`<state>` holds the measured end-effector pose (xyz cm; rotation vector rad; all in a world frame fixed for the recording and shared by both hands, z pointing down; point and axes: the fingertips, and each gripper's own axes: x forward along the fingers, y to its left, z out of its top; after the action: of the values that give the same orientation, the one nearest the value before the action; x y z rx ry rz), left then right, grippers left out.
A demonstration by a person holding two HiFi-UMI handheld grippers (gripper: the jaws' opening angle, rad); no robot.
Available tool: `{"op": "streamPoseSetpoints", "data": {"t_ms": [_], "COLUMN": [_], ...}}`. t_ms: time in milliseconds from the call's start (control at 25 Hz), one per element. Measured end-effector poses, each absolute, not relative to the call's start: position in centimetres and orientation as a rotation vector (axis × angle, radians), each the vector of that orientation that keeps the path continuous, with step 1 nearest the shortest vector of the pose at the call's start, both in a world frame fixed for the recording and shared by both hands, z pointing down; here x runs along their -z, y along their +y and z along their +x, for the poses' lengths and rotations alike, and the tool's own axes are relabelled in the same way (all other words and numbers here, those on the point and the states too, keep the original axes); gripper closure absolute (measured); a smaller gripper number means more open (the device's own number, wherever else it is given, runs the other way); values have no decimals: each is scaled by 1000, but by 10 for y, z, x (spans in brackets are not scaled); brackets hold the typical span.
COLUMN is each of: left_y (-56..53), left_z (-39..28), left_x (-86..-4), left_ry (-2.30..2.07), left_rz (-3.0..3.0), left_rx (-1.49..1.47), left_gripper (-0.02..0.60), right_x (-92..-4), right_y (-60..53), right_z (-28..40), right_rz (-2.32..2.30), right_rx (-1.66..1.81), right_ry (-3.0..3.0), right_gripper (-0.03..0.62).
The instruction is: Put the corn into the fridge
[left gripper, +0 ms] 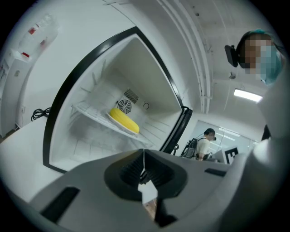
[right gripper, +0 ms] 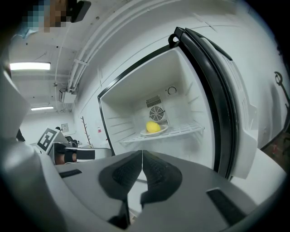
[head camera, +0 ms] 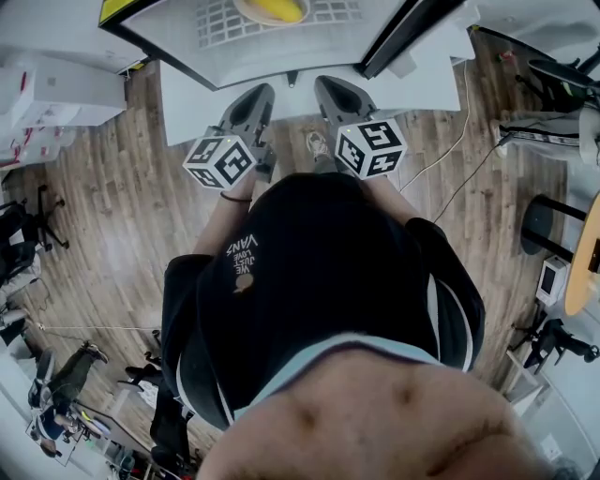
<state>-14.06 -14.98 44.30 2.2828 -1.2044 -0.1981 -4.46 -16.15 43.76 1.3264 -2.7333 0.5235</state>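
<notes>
Head view: a person stands at the open fridge (head camera: 187,56), and their head fills the lower frame. Left gripper (head camera: 262,92) and right gripper (head camera: 329,86) are held side by side, both pointing into the opening, with the marker cubes (head camera: 223,159) toward the body. Neither touches the fridge as far as this view shows. The corn (head camera: 273,8) is at the very top edge, on a plate (head camera: 246,13) that sits on the wire shelf (head camera: 217,23) inside. The door (head camera: 412,33) is swung open at the right. Wood floor (head camera: 112,216) on both sides.

Left gripper view: the left gripper (left gripper: 144,164) has its jaws together, pads meeting in a thin line, nothing between them. The frame is tilted (fridge (left gripper: 149,77) leans hard to one side). The corn (left gripper: 123,120) lies on the shelf (left gripper: 90,113), well apart from the jaws and just in front of the round fan (left gripper: 125,106) on the back wall. The black door (left gripper: 179,129) edge is at the right. Another person (left gripper: 206,142) stands far off beyond it.

Right gripper view: the right gripper (right gripper: 142,166) is closed too, tips touching, empty. The fridge (right gripper: 131,90) is open straight ahead. The corn (right gripper: 153,127) sits on the plate (right gripper: 156,132) on the shelf (right gripper: 183,131), directly below the fan (right gripper: 155,113). The door (right gripper: 213,90) stands open at the right, black seal facing the camera.
</notes>
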Motion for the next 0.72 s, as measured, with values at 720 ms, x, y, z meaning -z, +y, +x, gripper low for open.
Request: {"op": "streamPoseSetpoints", "data": {"t_ms": [720], "left_y": [-145], "left_z": [-151], "left_x": [-460], "left_ry": [-1267], "left_rz": [2271], "left_rx": [111], "left_gripper": [561], "right_x": [-454], "right_y": [-157], "right_z": [-54], "right_rz": [1278], "right_rx": [-502], "right_ry": [-2671], "right_gripper": [582]}}
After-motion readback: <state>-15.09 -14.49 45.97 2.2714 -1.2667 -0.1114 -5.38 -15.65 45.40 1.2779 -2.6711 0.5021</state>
